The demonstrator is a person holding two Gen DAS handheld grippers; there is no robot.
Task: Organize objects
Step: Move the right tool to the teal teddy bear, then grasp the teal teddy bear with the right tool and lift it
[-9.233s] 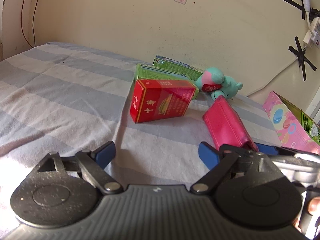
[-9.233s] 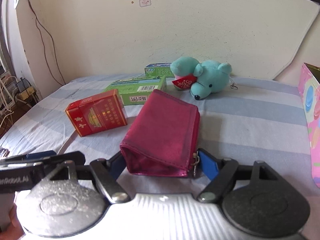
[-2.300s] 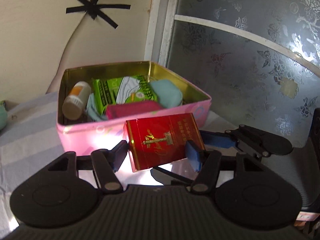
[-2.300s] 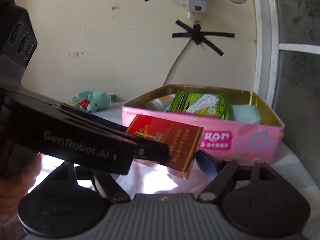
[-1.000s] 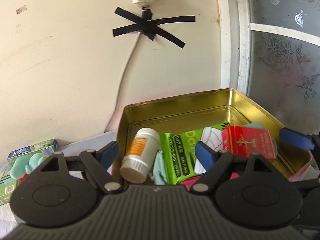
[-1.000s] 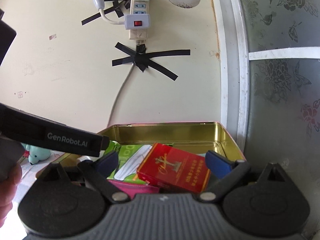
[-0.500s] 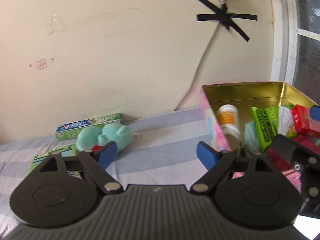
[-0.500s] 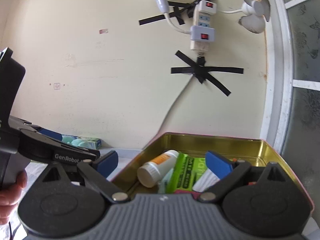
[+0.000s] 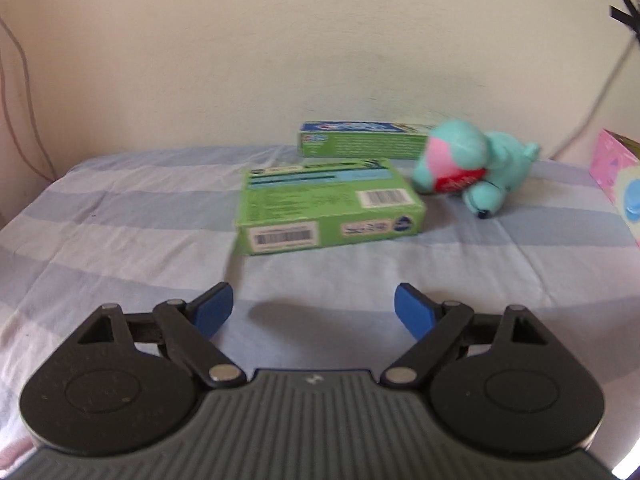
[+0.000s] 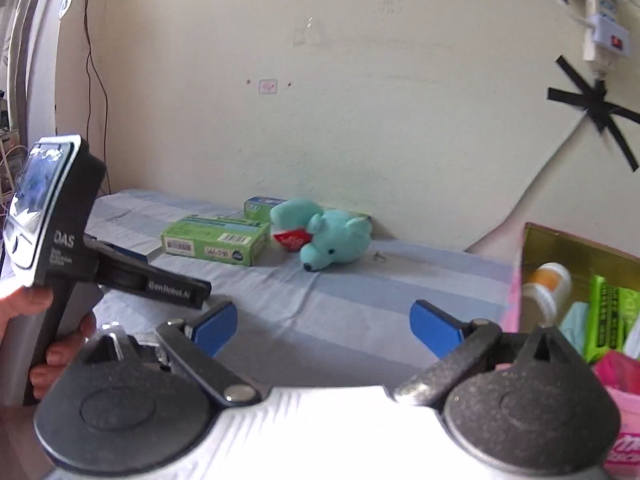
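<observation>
Left gripper [image 9: 314, 307] hangs over the striped bedsheet [image 9: 120, 216], jaws wide apart, nothing between them. Left figure's last numbers sit close, so no motion noted.

Green box [image 9: 326, 206] lies flat on the sheet straight ahead of the left gripper, long axis running left to right across the left wrist view, barcoded long side facing the camera. Behind it, against the wall, a toothpaste box [image 9: 360, 140] also lies flat, long axis parallel to the wall. A teal plush toy [image 9: 476, 168] lies on its side just right of both boxes, snout toward the camera (red tag at its chest); its head overlaps the toothpaste box's right end.

Right gripper [image 10: 324, 326]: jaws apart, empty, above bare sheet. A hand [image 10: 52, 344] grips the left gripper's handle at the left edge.

Pink tin [image 10: 516, 292] sits at the right, open, holding a white bottle [image 10: 546, 286], a green packet [image 10: 604, 316] and something pink, partly hidden.
</observation>
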